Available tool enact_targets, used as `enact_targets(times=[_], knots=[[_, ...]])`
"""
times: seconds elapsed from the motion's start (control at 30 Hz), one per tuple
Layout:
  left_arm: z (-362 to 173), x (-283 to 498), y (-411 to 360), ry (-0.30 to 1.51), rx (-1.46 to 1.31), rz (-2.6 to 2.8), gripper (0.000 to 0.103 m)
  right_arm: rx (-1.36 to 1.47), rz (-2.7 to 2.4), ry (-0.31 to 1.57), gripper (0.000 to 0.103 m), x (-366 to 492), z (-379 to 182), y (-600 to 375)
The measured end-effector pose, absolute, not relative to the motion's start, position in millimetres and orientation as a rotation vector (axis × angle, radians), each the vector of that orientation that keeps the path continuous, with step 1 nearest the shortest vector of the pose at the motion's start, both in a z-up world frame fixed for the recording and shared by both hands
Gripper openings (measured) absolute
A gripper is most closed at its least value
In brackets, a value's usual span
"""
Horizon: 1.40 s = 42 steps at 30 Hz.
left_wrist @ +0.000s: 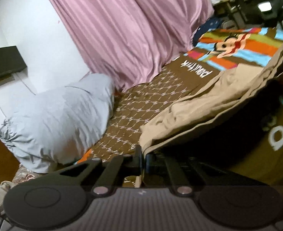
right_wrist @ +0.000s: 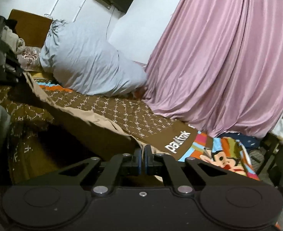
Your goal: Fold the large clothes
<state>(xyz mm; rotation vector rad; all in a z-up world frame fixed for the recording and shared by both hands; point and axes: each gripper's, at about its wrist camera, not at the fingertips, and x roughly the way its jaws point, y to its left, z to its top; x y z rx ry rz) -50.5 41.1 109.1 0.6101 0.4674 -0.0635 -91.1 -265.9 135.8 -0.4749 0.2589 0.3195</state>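
Left claw [left_wrist: 143, 158] clamped on tan garment [left_wrist: 208, 94], right claw [right_wrist: 143, 158] likewise (far edge hidden)

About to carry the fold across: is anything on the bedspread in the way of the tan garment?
Nothing visible. Both grippers, left and right, are shut on the tan garment. The brown bedspread beside it lies bare up to the grey bundle.

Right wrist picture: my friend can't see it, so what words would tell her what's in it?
A gripper has its jaws shut on the edge of a tan garment, lifted above a bed with a brown patterned bedspread. Behind it sit a big grey pillow and a pink curtain.
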Motion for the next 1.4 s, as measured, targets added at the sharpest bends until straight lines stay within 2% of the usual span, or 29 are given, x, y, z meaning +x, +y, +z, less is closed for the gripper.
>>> enact_targets(times=[0.17,0.27,0.43,0.67,0.77,0.8,0.83,0.9,1.0,1.03,1.07,1.1,1.13,1.17,1.23,1.27,1.33,1.4], knots=[[110.3,-31.9,45.2,0.507,0.532,-0.124,0.005,-0.554,0.311,0.293,0.001,-94.5,139.4,-263.7],[107.2,1.3,38.6,0.496,0.616,-0.14,0.005,-0.565,0.316,0.321,0.001,-65.7,135.4,-258.6],[100.8,72.3,22.4,0.484,0.754,-0.139,0.006,-0.653,0.278,0.319,0.002,16.8,136.2,-248.0],[70.0,200.4,32.2,0.622,0.564,-0.186,0.009,-0.608,0.159,0.45,0.006,158.4,98.0,-249.8],[52.8,238.2,47.5,0.681,0.462,-0.205,0.02,-0.572,0.124,0.526,0.006,205.9,70.2,-245.9],[51.9,247.2,57.3,0.692,0.397,-0.215,0.031,-0.57,0.113,0.549,0.007,218.4,60.5,-244.1],[53.6,255.0,70.3,0.707,0.31,-0.228,0.049,-0.566,0.102,0.569,0.009,227.7,52.2,-242.7],[60.5,262.3,102.0,0.72,0.115,-0.251,0.07,-0.523,0.088,0.6,0.013,238.2,41.3,-244.2],[71.1,260.1,143.5,0.665,-0.052,-0.239,0.09,-0.469,0.087,0.639,0.014,245.2,29.1,-248.7],[75.6,256.0,155.8,0.644,-0.086,-0.22,0.092,-0.472,0.091,0.643,0.014,243.6,24.6,-250.0],[78.8,249.4,164.6,0.626,-0.108,-0.212,0.093,-0.465,0.098,0.642,0.016,242.1,22.1,-252.1],[81.2,240.5,172.3,0.612,-0.126,-0.208,0.096,-0.446,0.103,0.635,0.024,237.1,22.8,-254.5],[82.8,227.9,179.8,0.599,-0.138,-0.202,0.099,-0.409,0.104,0.623,0.038,230.9,26.2,-258.3],[83.3,215.3,181.5,0.587,-0.135,-0.197,0.1,-0.375,0.103,0.611,0.045,226.8,30.5,-262.2],[77.9,181.9,181.0,0.57,-0.097,-0.198,0.103,-0.292,0.122,0.566,0.068,207.7,43.3,-274.2],[73.1,166.1,176.6,0.569,-0.07,-0.198,0.103,-0.266,0.13,0.541,0.073,196.5,49.3,-280.5],[59.2,133.8,161.1,0.577,-0.006,-0.186,0.103,-0.223,0.127,0.497,0.093,168.6,59.8,-294.0],[43.5,109.8,146.2,0.6,0.048,-0.149,0.103,-0.162,0.109,0.48,0.097,142.1,64.7,-309.9]])
